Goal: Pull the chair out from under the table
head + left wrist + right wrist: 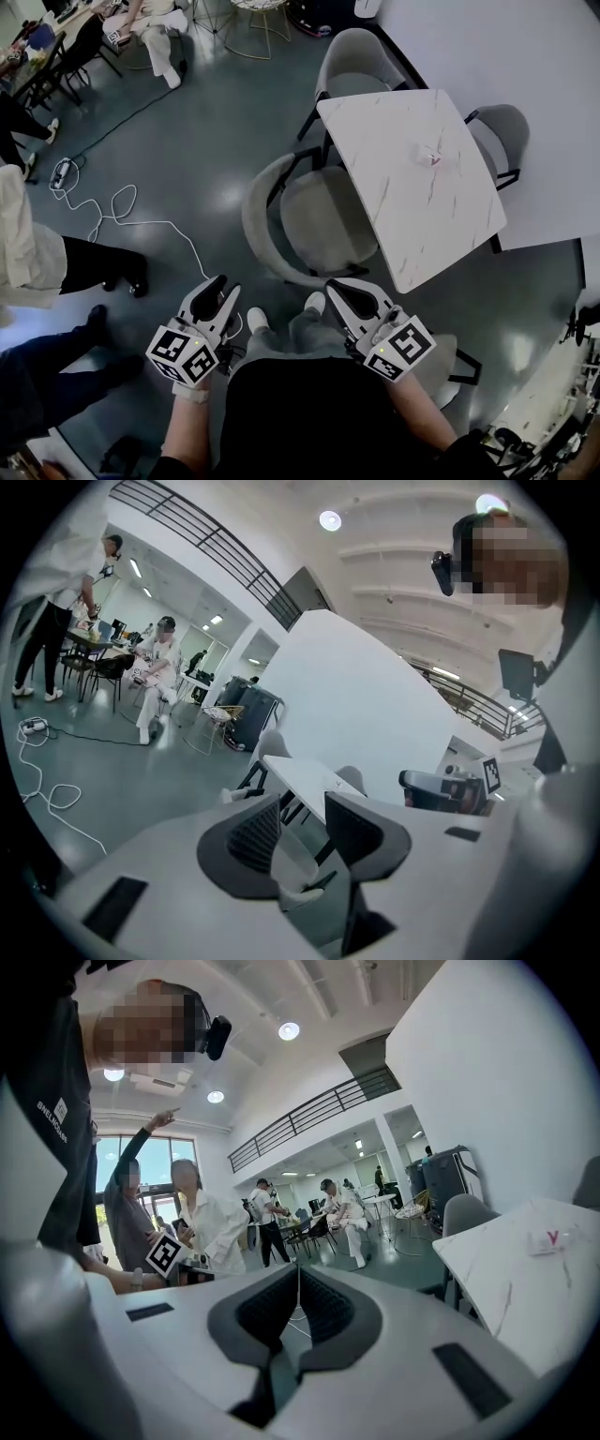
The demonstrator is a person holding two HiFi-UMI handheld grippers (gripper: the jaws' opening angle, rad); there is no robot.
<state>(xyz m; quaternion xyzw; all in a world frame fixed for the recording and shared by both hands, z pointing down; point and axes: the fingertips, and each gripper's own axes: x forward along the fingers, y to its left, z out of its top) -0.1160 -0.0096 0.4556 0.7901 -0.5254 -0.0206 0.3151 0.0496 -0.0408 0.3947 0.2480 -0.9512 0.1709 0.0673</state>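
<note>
– Noting grey padded tub chair [314, 220] half tucked under white marble-top table [412, 178]; left gripper [217, 286] part-open, right gripper [342, 289] pinched closed, both empty.
– Risk: one-sided pull could swing it against the table.

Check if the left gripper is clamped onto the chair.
No, the left gripper view shows the left gripper with its jaws apart and nothing between the pads, and the grey chair sits some way ahead.
</note>
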